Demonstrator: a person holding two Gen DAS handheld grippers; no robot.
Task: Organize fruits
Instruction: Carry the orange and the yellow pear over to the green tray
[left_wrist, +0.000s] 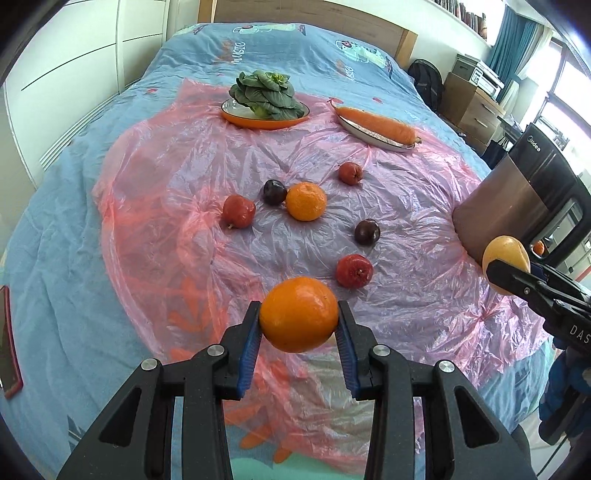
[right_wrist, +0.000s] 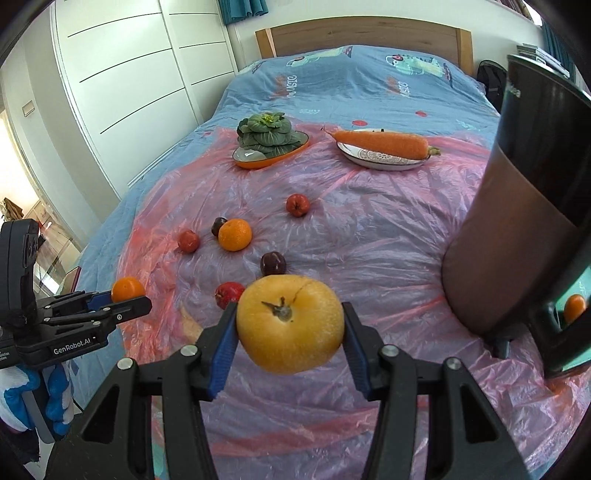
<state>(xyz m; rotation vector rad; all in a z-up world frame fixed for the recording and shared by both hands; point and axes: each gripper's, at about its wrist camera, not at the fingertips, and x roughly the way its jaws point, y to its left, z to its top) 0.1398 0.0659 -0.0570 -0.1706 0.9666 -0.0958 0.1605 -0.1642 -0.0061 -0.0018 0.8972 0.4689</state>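
My left gripper (left_wrist: 299, 321) is shut on an orange (left_wrist: 299, 314) and holds it above the pink plastic sheet (left_wrist: 184, 229); it also shows in the right wrist view (right_wrist: 127, 290). My right gripper (right_wrist: 290, 332) is shut on a yellow pear-like fruit (right_wrist: 290, 328), seen in the left wrist view (left_wrist: 506, 258) beside the appliance. On the sheet lie a second orange (left_wrist: 306, 201), three red fruits (left_wrist: 238, 211) (left_wrist: 350, 173) (left_wrist: 354, 270) and two dark plums (left_wrist: 274, 192) (left_wrist: 367, 231).
A tall brown and black appliance (right_wrist: 517, 221) stands at the right, with an orange (right_wrist: 574, 308) behind its window. At the back, an orange dish (left_wrist: 264, 120) holds a green vegetable (left_wrist: 264, 92) and a white plate (left_wrist: 373, 134) holds a carrot (left_wrist: 376, 122). All rest on a blue bed.
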